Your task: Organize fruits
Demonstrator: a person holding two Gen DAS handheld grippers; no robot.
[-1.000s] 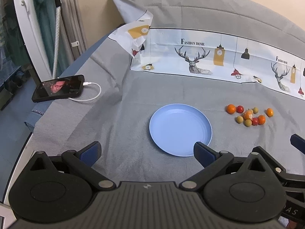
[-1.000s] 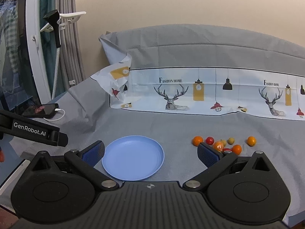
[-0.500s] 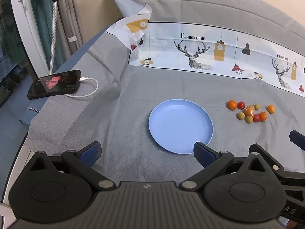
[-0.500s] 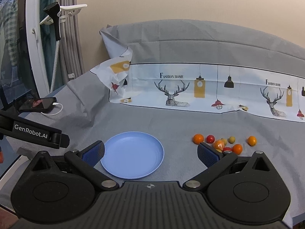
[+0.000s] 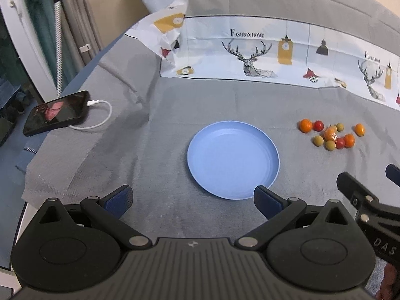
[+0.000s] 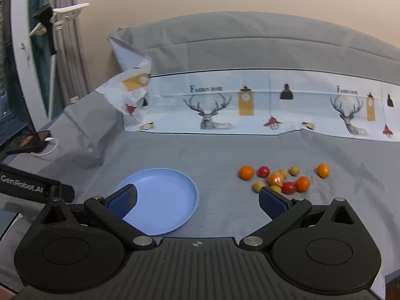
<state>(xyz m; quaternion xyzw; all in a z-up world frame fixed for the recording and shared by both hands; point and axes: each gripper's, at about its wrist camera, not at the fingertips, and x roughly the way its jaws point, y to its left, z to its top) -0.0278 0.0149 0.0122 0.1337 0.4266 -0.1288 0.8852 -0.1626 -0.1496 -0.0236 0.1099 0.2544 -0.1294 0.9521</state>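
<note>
Both tools, left [image 5: 192, 198] and right [image 6: 197, 198], gape empty. Fruits [image 6: 282, 178] cluster at the plate's [image 6: 180, 212] three o'clock, touching; a careless pinch could scatter neighbours across the soft cloth [image 6: 212, 152].

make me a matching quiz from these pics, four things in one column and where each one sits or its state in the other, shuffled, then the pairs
Things
1. plate
2. phone
3. cluster of small fruits
4. right gripper

Places or states
A. plugged into a white cable, at the left edge of the cloth
B. open, holding nothing
C. on the grey cloth, to the right of the plate
D. blue, with nothing on it, mid-cloth

Pairs: 1-D, 2-A, 3-C, 4-B
</note>
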